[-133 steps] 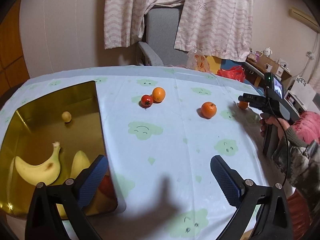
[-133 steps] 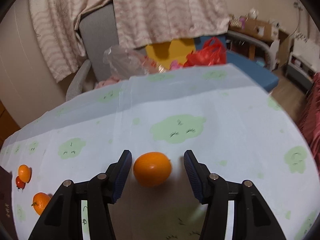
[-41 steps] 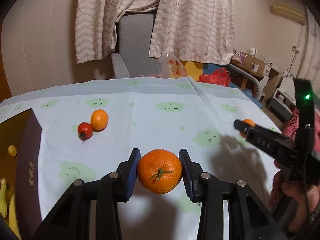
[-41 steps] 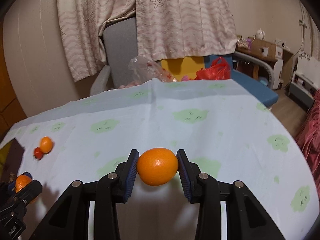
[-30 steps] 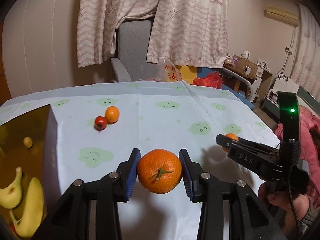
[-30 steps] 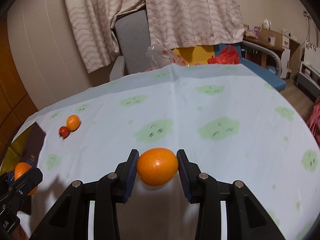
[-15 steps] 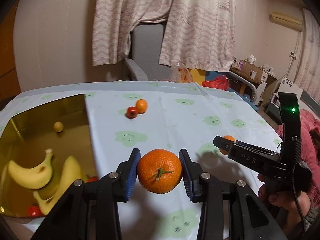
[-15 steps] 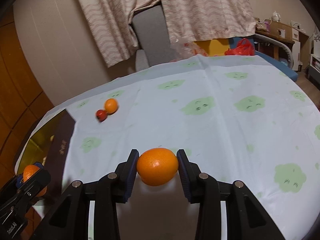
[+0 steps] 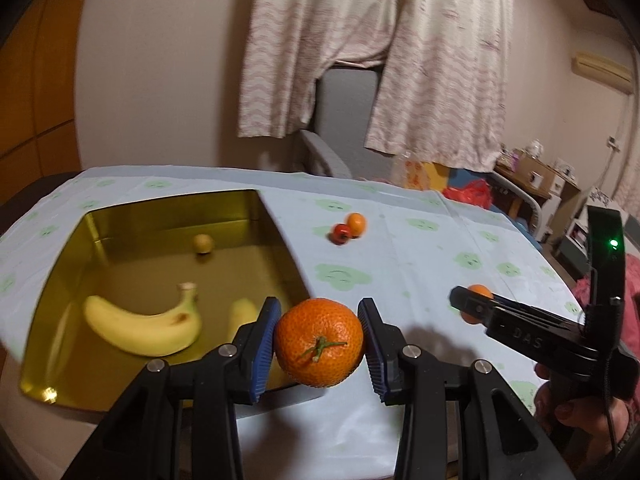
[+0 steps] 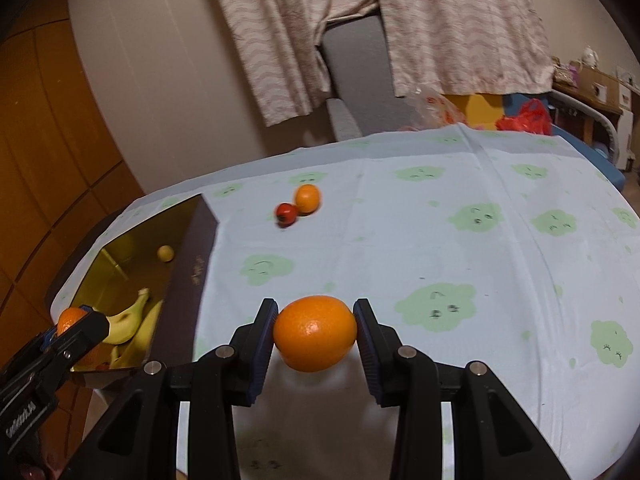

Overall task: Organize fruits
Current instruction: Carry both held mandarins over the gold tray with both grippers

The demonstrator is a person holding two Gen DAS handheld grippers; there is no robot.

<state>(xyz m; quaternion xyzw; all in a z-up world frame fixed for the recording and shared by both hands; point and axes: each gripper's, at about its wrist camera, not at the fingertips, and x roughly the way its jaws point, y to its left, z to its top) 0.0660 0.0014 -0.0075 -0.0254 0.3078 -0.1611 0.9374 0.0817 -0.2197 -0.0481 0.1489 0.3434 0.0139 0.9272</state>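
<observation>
Carrying both fruits toward the gold tin (image 9: 280, 236), our left tool (image 9: 319, 330) pinches the mandarin (image 9: 319, 330) above its near corner; our right tool (image 10: 315, 333) pinches the orange (image 10: 315, 333) beside it. We should clear the rim, lower, then release gently.

the second banana (image 9: 243, 314) sits mostly hidden behind the left gripper (image 9: 319, 340). the box (image 9: 276, 224) floor's near right corner is covered too. a hand (image 9: 576, 416) is cut off by the frame edge. the tomato (image 10: 286, 213) is blurred.
</observation>
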